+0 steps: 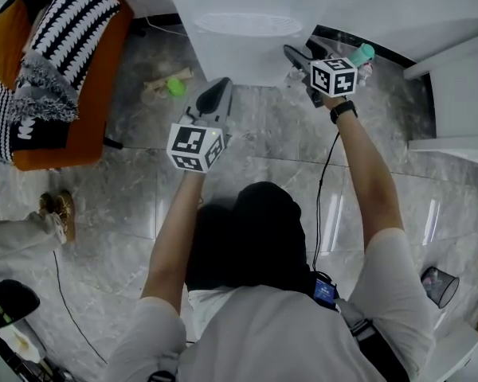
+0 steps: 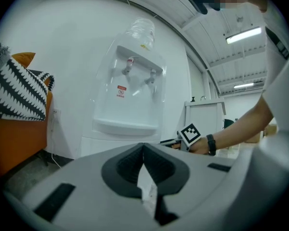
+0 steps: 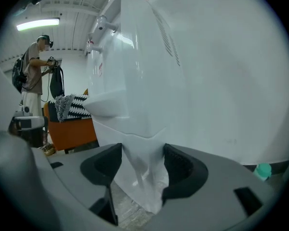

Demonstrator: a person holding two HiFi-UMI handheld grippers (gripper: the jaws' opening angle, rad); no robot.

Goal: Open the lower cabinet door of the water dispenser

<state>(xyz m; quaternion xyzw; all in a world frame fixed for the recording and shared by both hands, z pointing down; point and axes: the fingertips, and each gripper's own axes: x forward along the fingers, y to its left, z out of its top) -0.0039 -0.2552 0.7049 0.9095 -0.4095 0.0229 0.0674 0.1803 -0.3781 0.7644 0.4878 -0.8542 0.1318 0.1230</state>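
**Item: lower cabinet door of water dispenser, with both hand-held grippers**

Appearance. The tall white plastic water dispenser (image 2: 130, 105) stands against a white wall. It carries a clear bottle (image 2: 140, 30) on top, two taps above a shallow drip tray, and a small red label between them. The lower cabinet door (image 2: 113, 146) is plain glossy white, the same tone as the body.

Not legible. The head view looks down on the dispenser (image 1: 247, 30) from above, so the door is hidden under the upper body. In the left gripper view my own gripper covers most of the door and leaves only a strip showing. In the right gripper view the dispenser (image 3: 135, 81) is seen corner-on. I can make out no handle or seam, and I cannot tell whether the door is shut or ajar.

Position.
- My right gripper (image 1: 291, 54) is at the dispenser's right front corner. Its jaws (image 3: 142, 150) are spread wide and straddle the lower white edge (image 3: 142, 177). The pads lie close along both faces, and no firm pinch shows.
- My left gripper (image 1: 219, 86) hangs in front of the dispenser, apart from it and pointing at it. Its jaws (image 2: 143, 146) are pressed together at the tips with nothing between them.
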